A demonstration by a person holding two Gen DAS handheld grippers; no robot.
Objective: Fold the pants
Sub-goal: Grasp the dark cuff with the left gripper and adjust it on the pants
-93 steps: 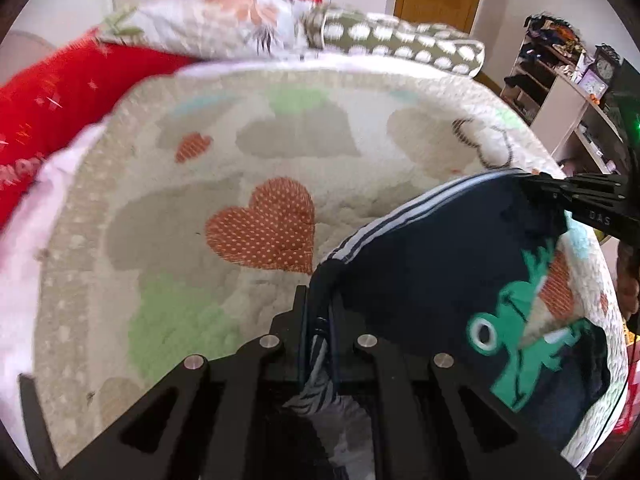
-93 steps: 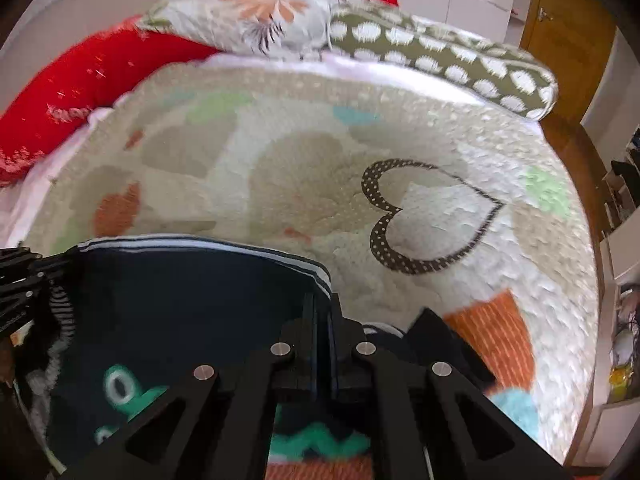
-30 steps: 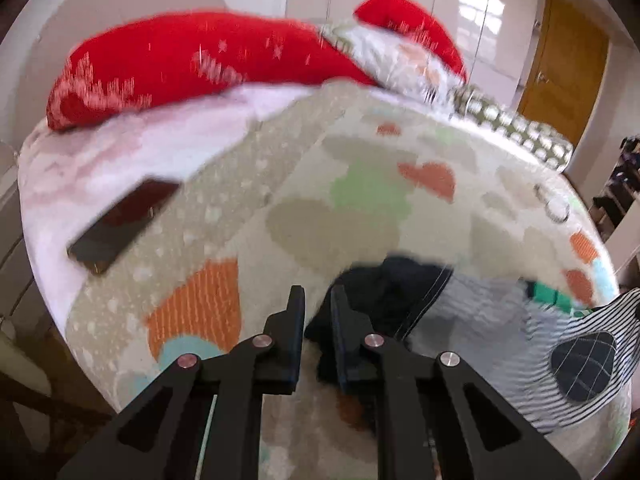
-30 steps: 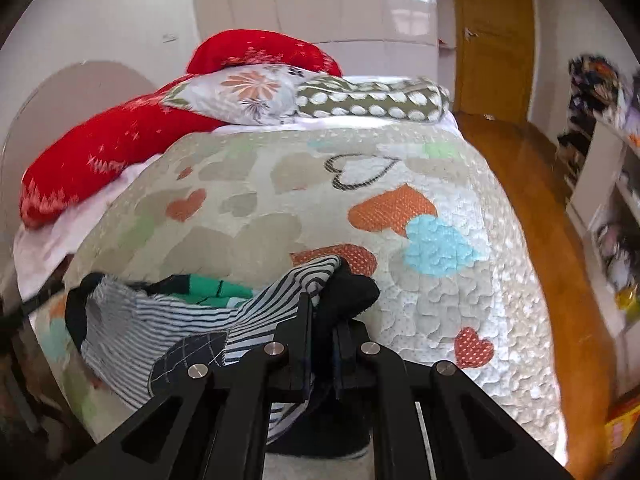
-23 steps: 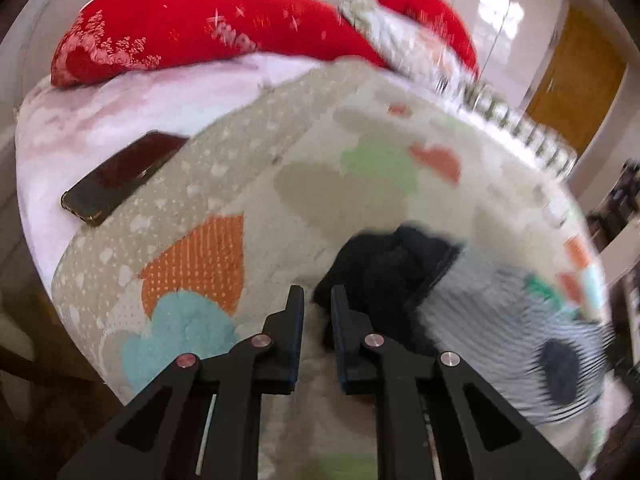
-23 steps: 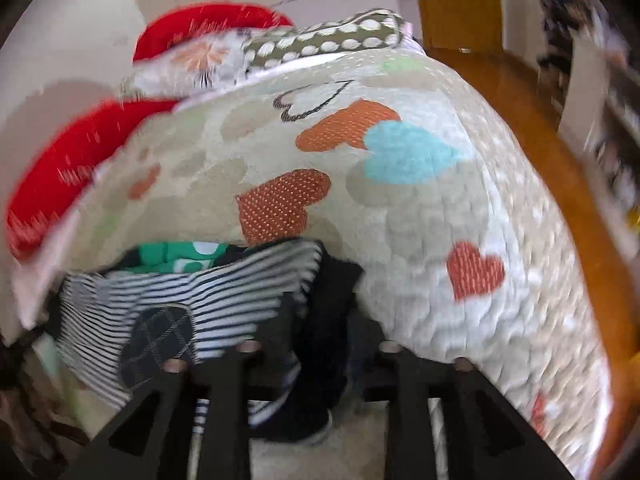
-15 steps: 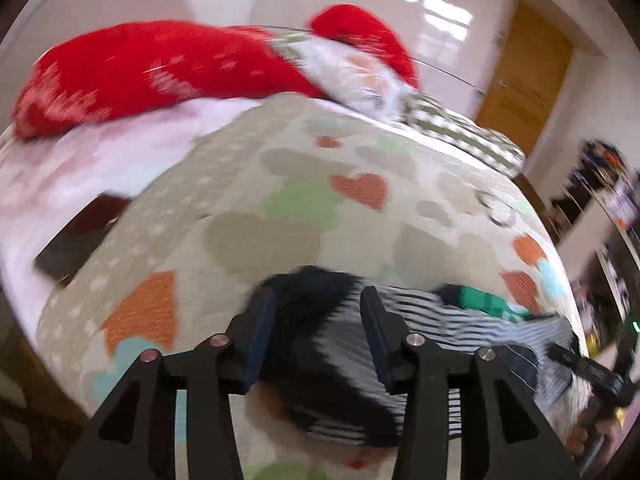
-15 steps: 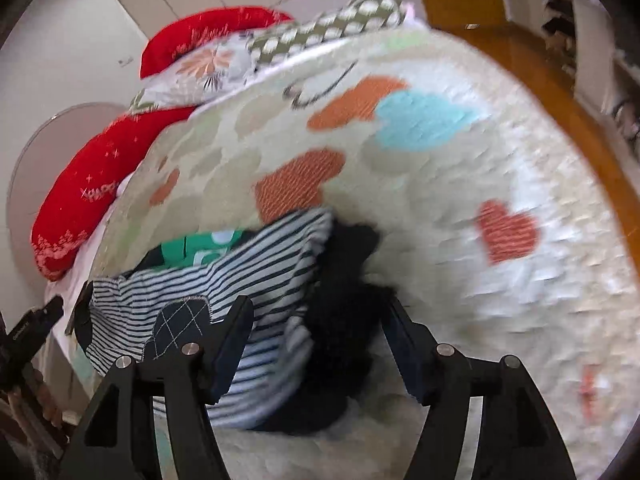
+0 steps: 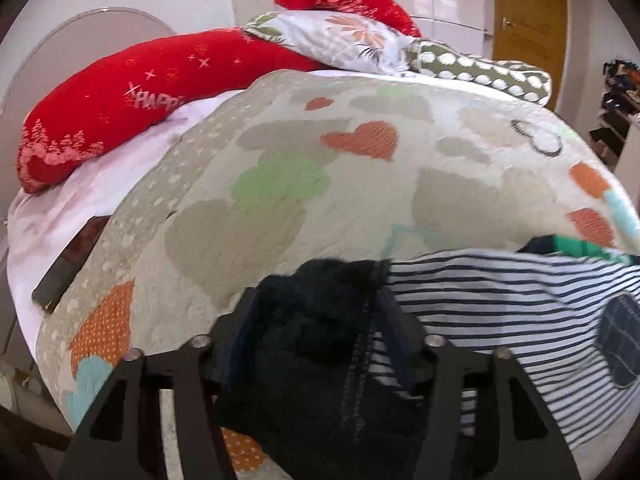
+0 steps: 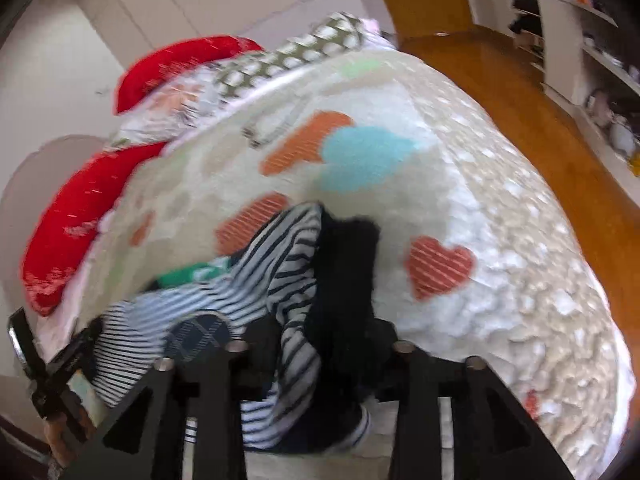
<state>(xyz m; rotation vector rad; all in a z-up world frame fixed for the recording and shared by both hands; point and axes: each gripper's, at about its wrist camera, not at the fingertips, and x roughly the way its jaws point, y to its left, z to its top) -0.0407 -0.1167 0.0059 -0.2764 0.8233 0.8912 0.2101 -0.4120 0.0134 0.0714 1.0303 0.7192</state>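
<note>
The pants [image 9: 480,304] lie folded on the heart-patterned quilt [image 9: 280,184] near the bed's front edge, striped lining up, with a dark patch and dark navy cuffs at both ends. My left gripper [image 9: 320,312] is open, its fingers spread either side of the left dark end. In the right wrist view the pants [image 10: 256,280] lie the same way, and my right gripper [image 10: 320,340] is open, its fingers spread around the right dark end. The left gripper also shows at the right wrist view's left edge [image 10: 52,364].
Red bolster pillows [image 9: 120,92], a floral pillow [image 9: 344,40] and a dotted pillow [image 9: 480,72] lie at the bed's head. A dark phone [image 9: 68,264] lies on the pink sheet at the left. Wooden floor [image 10: 540,120] and shelves [image 10: 580,40] are to the right.
Both grippers have opened and let go of the pants' ends, which now rest on the quilt. Earlier they had carried the pants toward the bed's front edge, lining side up.
</note>
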